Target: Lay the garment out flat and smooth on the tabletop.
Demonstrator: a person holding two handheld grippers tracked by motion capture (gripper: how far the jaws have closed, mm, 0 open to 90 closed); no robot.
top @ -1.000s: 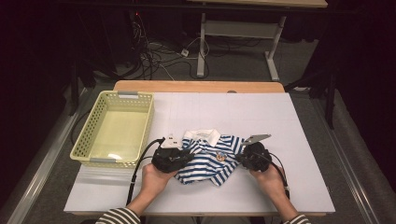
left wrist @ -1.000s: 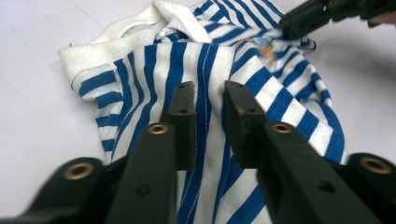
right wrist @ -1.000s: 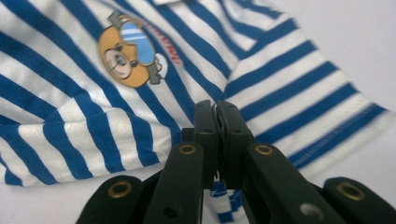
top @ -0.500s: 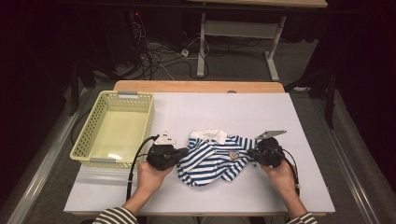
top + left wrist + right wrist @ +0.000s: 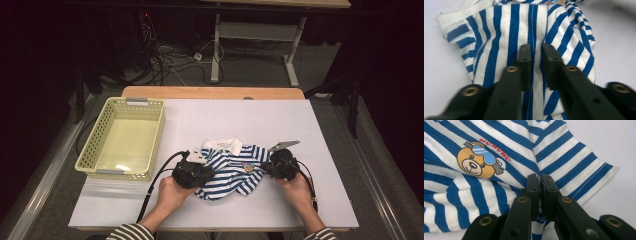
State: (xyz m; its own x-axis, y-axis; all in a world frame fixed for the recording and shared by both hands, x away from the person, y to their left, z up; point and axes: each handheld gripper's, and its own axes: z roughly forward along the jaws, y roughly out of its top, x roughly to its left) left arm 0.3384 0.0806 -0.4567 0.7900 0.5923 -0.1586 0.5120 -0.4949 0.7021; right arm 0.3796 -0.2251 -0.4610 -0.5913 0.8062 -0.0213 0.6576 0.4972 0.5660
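2 hand-held grippers work the striped shirt (image 5: 230, 167), crumpled on the white surface (image 5: 300, 125): left hand-held gripper (image 5: 534, 50) just reopened narrowly over a fold, right hand-held gripper (image 5: 539, 180) pinching fabric. Folding barely begun; beyond, the yellow basket (image 5: 150, 145) waits.

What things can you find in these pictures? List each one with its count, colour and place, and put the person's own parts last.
shirt: one, blue and white stripes with a white collar and a bear print, crumpled on the near middle of the table.
basket: one, pale yellow, on the left side of the table.
table: one, white top with a wooden far edge.
cables: several, dark and white, on the floor beyond the table.
left gripper: one, black, jaws slightly apart over a fold of the shirt, just opened a little.
right gripper: one, black, shut on the shirt.
hands: two, at the near edge, in striped sleeves.
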